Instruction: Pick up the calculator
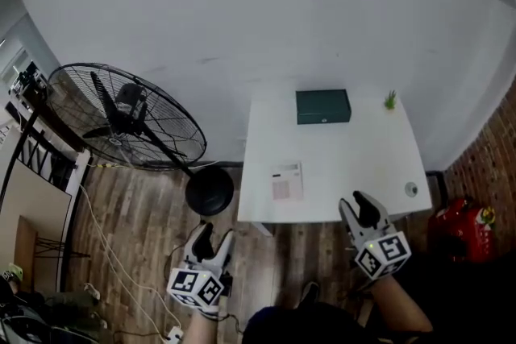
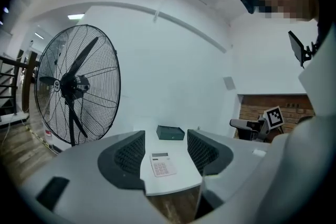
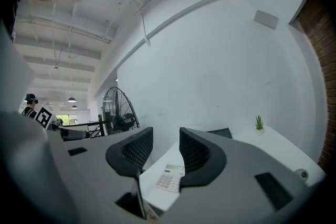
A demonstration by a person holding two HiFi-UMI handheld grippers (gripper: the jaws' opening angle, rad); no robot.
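A white calculator (image 1: 286, 180) with pink keys lies near the front left corner of the white table (image 1: 355, 165). It also shows between the jaws as the calculator (image 2: 163, 164) in the left gripper view and as the calculator (image 3: 170, 180) in the right gripper view. My left gripper (image 1: 211, 241) hangs open over the wooden floor, short of the table's front left corner. My right gripper (image 1: 359, 211) stands open at the table's front edge, right of the calculator, with nothing between its jaws.
A dark green box (image 1: 322, 105) sits at the table's back edge, a small green plant (image 1: 391, 100) at the back right, a small round object (image 1: 411, 189) at the front right. A large black floor fan (image 1: 129, 121) stands left of the table. A red object (image 1: 463, 225) is by the brick wall.
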